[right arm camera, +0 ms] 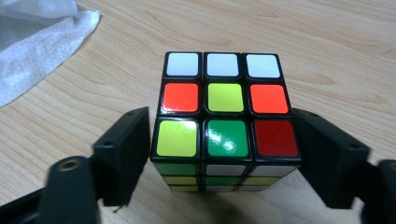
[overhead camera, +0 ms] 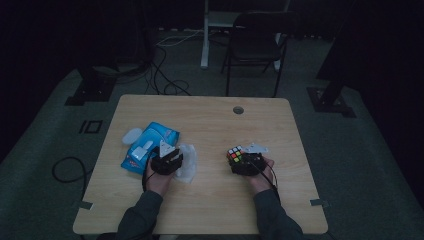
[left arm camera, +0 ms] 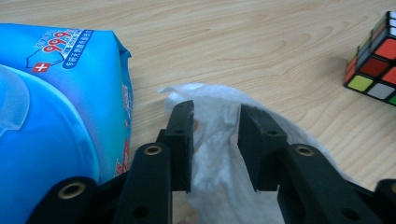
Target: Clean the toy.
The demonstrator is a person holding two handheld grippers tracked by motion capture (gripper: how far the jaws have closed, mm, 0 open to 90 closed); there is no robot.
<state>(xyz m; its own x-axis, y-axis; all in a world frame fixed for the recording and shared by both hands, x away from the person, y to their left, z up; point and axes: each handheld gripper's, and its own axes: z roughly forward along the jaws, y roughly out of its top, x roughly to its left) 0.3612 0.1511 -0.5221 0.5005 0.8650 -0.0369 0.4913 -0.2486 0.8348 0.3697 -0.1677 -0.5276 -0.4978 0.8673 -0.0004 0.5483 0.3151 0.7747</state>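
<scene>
A person seated at a pale wood-grain counter (overhead camera: 210, 200) works two black hand-held grippers in a dim room. The left gripper (left arm camera: 215, 140) hovers over a crumpled white wipe (left arm camera: 219, 186), a soft, fibrous sheet with a faintly dimpled weave, bunched into loose folds; its two flat, blocky fingers (left arm camera: 181, 140) stand apart with the wipe lying in the gap between them, and neither pad visibly presses on the cloth. Just beside the wipe, to the left in the left gripper view, lies a glossy blue plastic pack of wet wipes (left arm camera: 60, 116), pillow-shaped, with white print, a small red cross mark and a clear rounded flap on its top. From above, the pack (overhead camera: 150, 147) sits tilted on the counter's left half, the wipe (overhead camera: 187, 162) touching the gripper's right side. The right gripper (right arm camera: 224, 149) brackets a puzzle cube (right arm camera: 224, 112), a hard, shiny, black-framed block of square stickers: white along the far row, orange and yellow-green in the middle, yellow-green, green and red nearest. Its fingers (right arm camera: 122, 149) flank the cube's lower sides very closely, and whether the pads press on it cannot be told. The cube (overhead camera: 235, 155) rests on the counter's right half, well apart from the pack. A round cable hole (overhead camera: 238, 110) pierces the counter's far edge.
</scene>
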